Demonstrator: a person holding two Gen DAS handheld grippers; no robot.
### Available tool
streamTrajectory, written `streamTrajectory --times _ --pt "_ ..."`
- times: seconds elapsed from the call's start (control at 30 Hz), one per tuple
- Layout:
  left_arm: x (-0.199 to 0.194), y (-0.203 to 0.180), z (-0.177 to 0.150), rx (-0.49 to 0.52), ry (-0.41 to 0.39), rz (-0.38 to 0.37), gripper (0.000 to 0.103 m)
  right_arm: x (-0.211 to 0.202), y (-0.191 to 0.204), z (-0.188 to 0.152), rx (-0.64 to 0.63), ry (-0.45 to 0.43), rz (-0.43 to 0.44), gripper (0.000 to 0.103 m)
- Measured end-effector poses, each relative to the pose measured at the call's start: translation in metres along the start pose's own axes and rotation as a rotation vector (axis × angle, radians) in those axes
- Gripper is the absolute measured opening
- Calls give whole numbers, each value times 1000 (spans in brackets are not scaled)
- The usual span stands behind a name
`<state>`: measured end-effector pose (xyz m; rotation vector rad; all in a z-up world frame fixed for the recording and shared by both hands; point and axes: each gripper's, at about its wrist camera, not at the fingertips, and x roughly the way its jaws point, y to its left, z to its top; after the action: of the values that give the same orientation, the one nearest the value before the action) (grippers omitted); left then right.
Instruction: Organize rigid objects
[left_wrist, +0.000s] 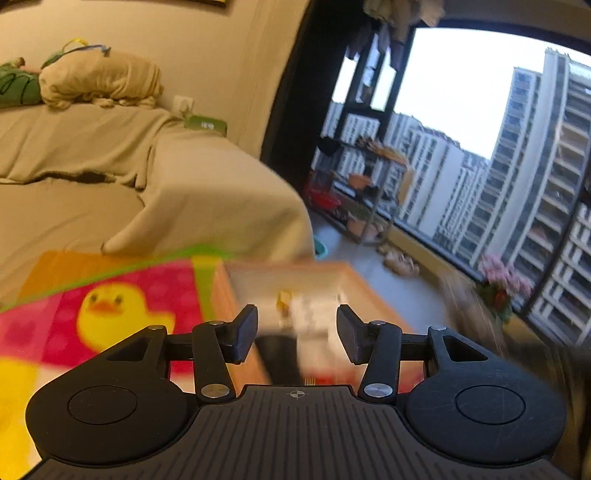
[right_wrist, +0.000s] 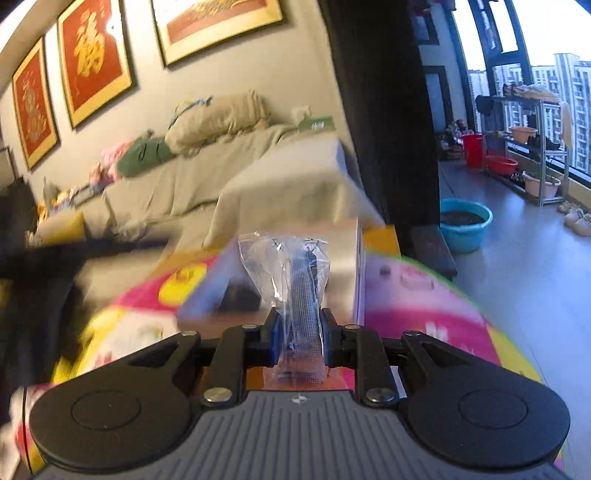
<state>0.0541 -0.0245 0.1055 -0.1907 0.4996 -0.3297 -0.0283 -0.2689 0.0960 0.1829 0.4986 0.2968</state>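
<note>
My right gripper (right_wrist: 300, 332) is shut on a clear plastic bag (right_wrist: 295, 273) with a dark blue-grey razor-like item inside, held upright above an open box (right_wrist: 332, 251) on a colourful play mat (right_wrist: 424, 302). My left gripper (left_wrist: 297, 332) is open and empty, above an orange-walled open box (left_wrist: 236, 295) that holds blurred white and yellow items (left_wrist: 314, 317). The box stands on the duck-print mat (left_wrist: 110, 310). Both views are motion-blurred near the boxes.
A beige-covered sofa (left_wrist: 110, 155) with a pillow (left_wrist: 99, 79) is behind the mat. A metal rack (left_wrist: 362, 184) with basins stands by the window. A blue basin (right_wrist: 465, 223) and slippers (right_wrist: 576, 219) lie on the floor at right.
</note>
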Motion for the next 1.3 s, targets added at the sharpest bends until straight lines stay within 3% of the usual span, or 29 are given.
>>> streamTrajectory --times 0.1,0.2,0.23,0.3,0.4,0.53,0.67,0.73,0.83,0.97,1.1,1.3 --pt "-23 1 -30 28 50 -24 52 34 -3 36 31 4 -25 20" --pt "-36 4 -58 67 103 -17 52 82 -4 62 53 89 -61 22" --pt "-40 6 -65 83 115 -7 52 93 -5 65 61 110 -89 25" --pt "-48 12 -76 112 126 26 52 106 -5 63 60 134 -136 43" --pt "-55 23 -90 118 155 42 51 94 -2 46 57 102 -143 56" --pt "-61 26 -102 164 163 21 52 74 14 11 -50 94 -163 64" --pt "-60 25 -102 143 156 12 52 46 39 -31 -148 68 -149 88" --pt "-61 21 -102 148 151 0 52 38 47 -50 -137 75 -133 89" --pt "-62 12 -102 178 150 -19 52 39 52 -73 -101 167 -69 89" --pt "-62 8 -99 185 144 17 52 48 53 -92 -87 238 -50 90" --pt "-58 12 -93 155 136 43 51 49 58 -99 -119 229 -47 98" --pt "-34 5 -99 205 234 29 51 52 64 -101 -160 250 -44 103"
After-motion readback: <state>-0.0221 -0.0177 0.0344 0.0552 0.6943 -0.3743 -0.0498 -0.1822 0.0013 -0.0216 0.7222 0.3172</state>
